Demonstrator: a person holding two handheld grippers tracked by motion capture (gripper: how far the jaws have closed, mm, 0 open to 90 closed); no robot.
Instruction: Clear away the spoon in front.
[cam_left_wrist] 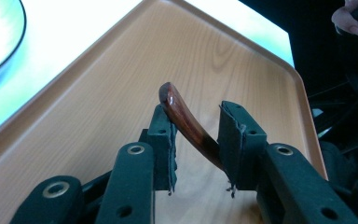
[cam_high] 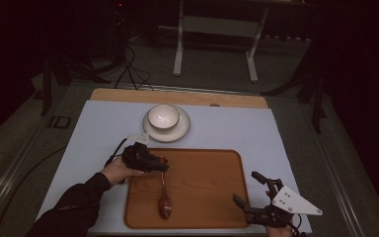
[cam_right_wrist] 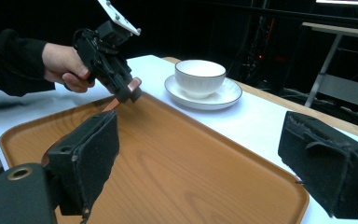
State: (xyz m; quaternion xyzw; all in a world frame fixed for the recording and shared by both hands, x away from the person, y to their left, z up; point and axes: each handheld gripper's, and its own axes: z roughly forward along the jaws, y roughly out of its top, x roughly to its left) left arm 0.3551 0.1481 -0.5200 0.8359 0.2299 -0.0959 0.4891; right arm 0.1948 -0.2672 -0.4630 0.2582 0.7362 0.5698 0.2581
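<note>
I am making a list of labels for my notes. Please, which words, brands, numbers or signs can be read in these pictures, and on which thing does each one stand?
None can be read. The brown wooden tray, dark red-brown wooden spoon, white ribbed bowl, white saucer and both hand-held grippers carry no visible print.

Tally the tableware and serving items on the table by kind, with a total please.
Wooden tray: 1
Wooden spoon: 1, handle between the left gripper jaws
White bowl: 1
White saucer: 1, under the bowl
Total: 4
</note>
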